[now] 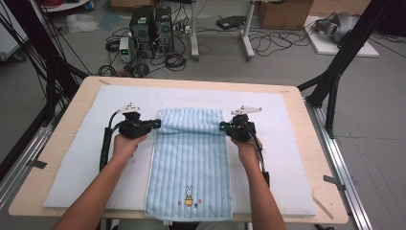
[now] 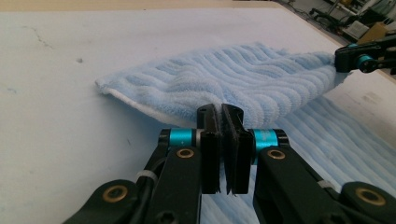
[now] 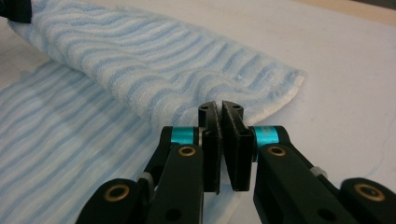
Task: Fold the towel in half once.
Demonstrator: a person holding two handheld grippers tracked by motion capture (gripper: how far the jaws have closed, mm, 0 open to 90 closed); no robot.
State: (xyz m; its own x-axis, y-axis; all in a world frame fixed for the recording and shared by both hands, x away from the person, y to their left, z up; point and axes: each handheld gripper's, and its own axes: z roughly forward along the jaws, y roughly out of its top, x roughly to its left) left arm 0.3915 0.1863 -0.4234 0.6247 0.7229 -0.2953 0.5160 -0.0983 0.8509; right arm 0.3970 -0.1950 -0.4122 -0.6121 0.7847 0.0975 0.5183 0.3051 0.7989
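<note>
Light-blue striped towel [image 1: 190, 158] lay lengthwise down the middle of the white pad [image 1: 72, 158] that covered the wooden surface [image 1: 67, 103]. Near end of towel hung a bit over the pad's front edge, w/ a small rabbit motif [image 1: 188, 196] stitched close to that end. Far end was lifted & folded back toward the person, making a raised roll across the towel's width.

Left gripper [image 1: 154, 124] sat at the left end of that roll, held in the person's left hand [image 1: 125, 143]; right gripper [image 1: 224, 127] sat at the right end, in the right hand [image 1: 246, 148]. Both pointed inward, facing each other across the towel.

Left gripper view: fingers [image 2: 209, 140] pressed together, pinching the towel's edge [image 2: 224, 79], cloth bunched just beyond the tips; fold sloped down to the pad on the left; the other gripper [image 2: 359, 58] gripped the opposite corner at far right.

Right gripper view: fingers [image 3: 237, 144] likewise pressed together on the towel's edge [image 3: 187, 65], w/ only a thin slit between them. Lifted fold ran away to upper left, flat striped part lay below it at left, white pad at right.

Beyond the surface: grey floor w/ two dark computer towers [image 1: 152, 26], loose cables, cardboard box [image 1: 285, 14]. Black frame legs stood at both sides.
</note>
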